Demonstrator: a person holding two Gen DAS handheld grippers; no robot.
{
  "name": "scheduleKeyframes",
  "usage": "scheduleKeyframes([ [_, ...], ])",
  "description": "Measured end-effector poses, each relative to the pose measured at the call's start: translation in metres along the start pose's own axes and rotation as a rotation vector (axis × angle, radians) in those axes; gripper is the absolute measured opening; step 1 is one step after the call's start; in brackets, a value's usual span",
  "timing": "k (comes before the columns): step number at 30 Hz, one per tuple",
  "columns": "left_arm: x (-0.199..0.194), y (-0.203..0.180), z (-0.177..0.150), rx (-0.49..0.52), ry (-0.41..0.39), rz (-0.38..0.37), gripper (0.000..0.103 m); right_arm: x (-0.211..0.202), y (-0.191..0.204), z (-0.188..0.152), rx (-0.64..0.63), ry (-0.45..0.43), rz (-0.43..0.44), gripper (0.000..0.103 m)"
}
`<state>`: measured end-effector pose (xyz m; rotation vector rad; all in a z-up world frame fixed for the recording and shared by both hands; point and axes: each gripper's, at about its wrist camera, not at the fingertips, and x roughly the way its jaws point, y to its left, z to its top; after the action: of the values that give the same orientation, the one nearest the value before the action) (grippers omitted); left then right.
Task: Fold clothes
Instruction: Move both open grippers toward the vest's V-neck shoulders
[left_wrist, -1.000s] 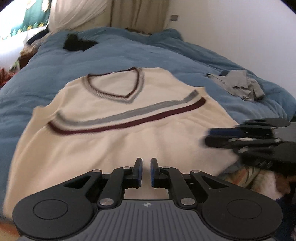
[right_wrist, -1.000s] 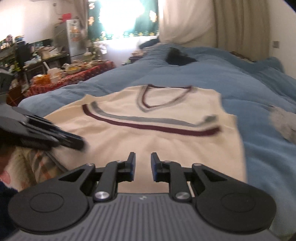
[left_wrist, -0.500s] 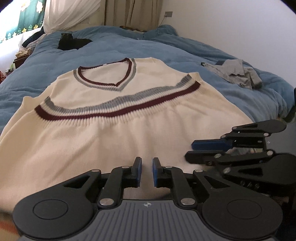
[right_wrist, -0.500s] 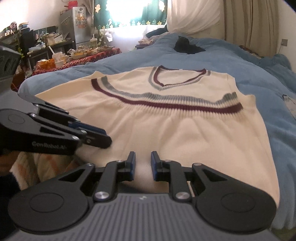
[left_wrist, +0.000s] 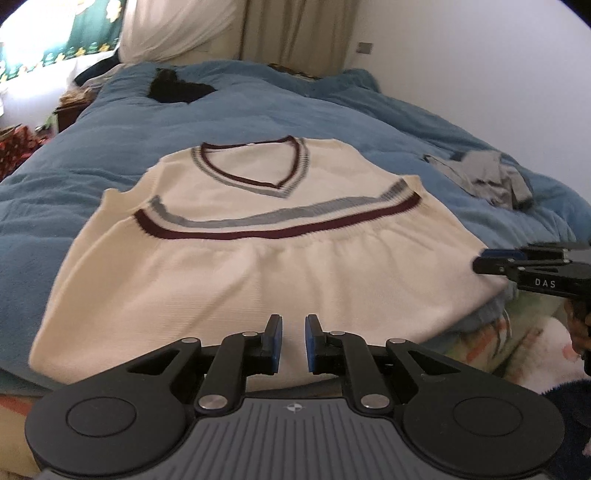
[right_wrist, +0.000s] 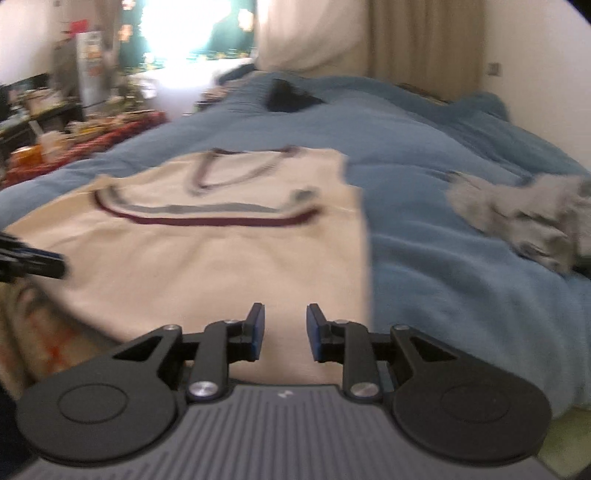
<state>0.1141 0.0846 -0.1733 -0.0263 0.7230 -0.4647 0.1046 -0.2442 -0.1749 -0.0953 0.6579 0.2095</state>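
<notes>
A cream V-neck knit vest (left_wrist: 258, 266) with maroon and grey stripes lies flat, front up, on a blue duvet (left_wrist: 258, 110); it also shows in the right wrist view (right_wrist: 221, 258). My left gripper (left_wrist: 293, 345) hovers over the vest's hem, jaws a small gap apart, holding nothing. My right gripper (right_wrist: 284, 330) is open and empty above the hem's right corner. The right gripper also shows at the right edge of the left wrist view (left_wrist: 517, 264). The left gripper's fingertips (right_wrist: 33, 264) show at the left edge of the right wrist view.
A crumpled grey garment (left_wrist: 484, 181) lies on the duvet right of the vest. A black item (left_wrist: 177, 88) lies near the head of the bed. Curtains and a white wall stand behind. A cluttered table (right_wrist: 55, 147) stands to the left of the bed.
Both grippers have pulled back and apart from each other. The right gripper's jaws have opened wider. The vest has not moved.
</notes>
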Motion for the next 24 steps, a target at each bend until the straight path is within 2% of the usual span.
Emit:
scheduleKeyframes([
  [7,-0.006,0.012,0.001,-0.011,-0.008,0.038,0.013,-0.004,-0.008,-0.007,-0.054,-0.033,-0.083,0.027],
  [9,-0.007,0.015,0.001,-0.010,-0.008,0.048,0.013,-0.005,-0.011,-0.010,-0.033,-0.030,-0.066,0.027],
  [11,-0.007,0.017,0.001,-0.013,-0.006,0.058,0.013,-0.004,-0.010,-0.012,-0.034,-0.025,-0.058,0.018],
  [12,-0.008,0.018,0.001,-0.014,-0.007,0.062,0.013,-0.005,-0.009,-0.013,-0.047,-0.030,-0.063,0.006],
  [15,-0.009,0.021,0.000,-0.015,-0.009,0.071,0.013,-0.008,-0.011,-0.014,-0.039,-0.027,-0.057,0.005],
  [21,-0.014,0.028,-0.001,-0.031,-0.014,0.081,0.014,-0.009,-0.026,-0.020,0.062,0.004,-0.033,0.007],
  [24,-0.017,0.034,-0.002,-0.046,-0.020,0.086,0.020,-0.012,-0.031,-0.024,0.096,0.007,-0.013,0.008],
])
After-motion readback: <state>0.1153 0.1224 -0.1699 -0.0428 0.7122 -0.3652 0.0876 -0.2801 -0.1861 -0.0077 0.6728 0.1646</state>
